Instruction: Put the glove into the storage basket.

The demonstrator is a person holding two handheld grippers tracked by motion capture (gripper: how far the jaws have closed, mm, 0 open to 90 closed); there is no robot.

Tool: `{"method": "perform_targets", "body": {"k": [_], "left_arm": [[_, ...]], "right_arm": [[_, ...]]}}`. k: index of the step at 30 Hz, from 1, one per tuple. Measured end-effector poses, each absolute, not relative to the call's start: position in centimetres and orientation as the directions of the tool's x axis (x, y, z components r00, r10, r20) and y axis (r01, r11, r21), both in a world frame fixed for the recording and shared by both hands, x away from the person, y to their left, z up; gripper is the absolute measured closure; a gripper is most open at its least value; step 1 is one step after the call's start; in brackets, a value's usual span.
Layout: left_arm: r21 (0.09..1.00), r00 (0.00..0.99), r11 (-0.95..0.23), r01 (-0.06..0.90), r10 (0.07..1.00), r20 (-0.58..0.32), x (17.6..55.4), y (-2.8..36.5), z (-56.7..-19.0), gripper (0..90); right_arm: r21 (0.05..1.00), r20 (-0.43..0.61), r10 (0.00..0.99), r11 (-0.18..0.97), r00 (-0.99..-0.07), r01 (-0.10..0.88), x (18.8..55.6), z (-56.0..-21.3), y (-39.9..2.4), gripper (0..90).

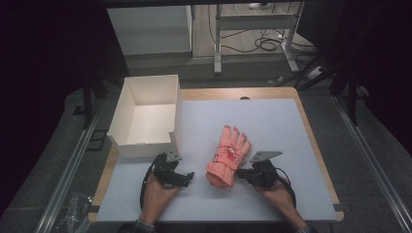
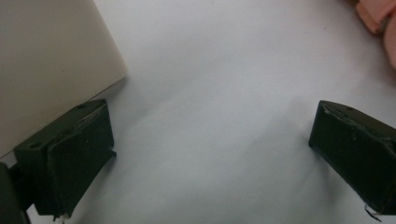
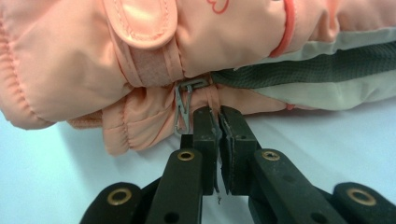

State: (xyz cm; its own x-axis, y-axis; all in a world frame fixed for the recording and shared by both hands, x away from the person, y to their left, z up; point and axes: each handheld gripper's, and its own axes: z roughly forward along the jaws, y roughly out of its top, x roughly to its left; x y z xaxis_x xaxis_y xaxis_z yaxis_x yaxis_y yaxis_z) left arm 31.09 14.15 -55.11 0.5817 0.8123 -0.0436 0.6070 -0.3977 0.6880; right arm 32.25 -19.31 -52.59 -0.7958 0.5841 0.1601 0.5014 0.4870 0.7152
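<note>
A pink padded glove (image 1: 228,155) lies on the white mat (image 1: 277,126), fingers pointing away, cuff toward the person. My right gripper (image 1: 241,174) sits at the cuff's right side. In the right gripper view its jaws (image 3: 218,114) are pressed together on a thin edge of the glove (image 3: 140,60) at the wrist, beside a small metal clip (image 3: 183,105). My left gripper (image 1: 188,175) rests on the mat left of the glove. It stands open (image 2: 212,135) with only bare mat between its fingers. A corner of the glove (image 2: 379,18) shows at the top right of the left gripper view.
An open white cardboard box (image 1: 177,114) stands at the mat's back left; its wall (image 2: 46,60) is close to my left gripper's left finger. The wooden table edge (image 1: 316,141) frames the mat. Table legs and cables lie on the floor beyond.
</note>
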Motion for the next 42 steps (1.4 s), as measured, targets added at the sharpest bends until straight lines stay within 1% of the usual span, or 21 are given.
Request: {"method": "perform_targets", "body": {"k": [14, 31, 42], "left_arm": [[0.688, 0.582, -0.398, 0.607, 0.812, -0.044, 31.1, 14.2, -55.1, 0.0], [0.689, 0.58, -0.395, 0.607, 0.813, -0.045, 31.1, 14.1, -55.1, 0.0], [0.689, 0.58, -0.395, 0.607, 0.813, -0.045, 31.1, 14.1, -55.1, 0.0]], "right_arm": [[0.723, 0.143, 0.609, 0.474, -0.781, 0.502, 33.4, -52.7, -17.5, 84.3], [0.729, 0.108, 0.633, 0.473, -0.767, 0.494, 35.8, -52.8, -15.2, 84.4], [0.736, 0.086, 0.633, 0.48, -0.77, 0.477, 35.9, -52.4, -15.2, 83.3]]}}
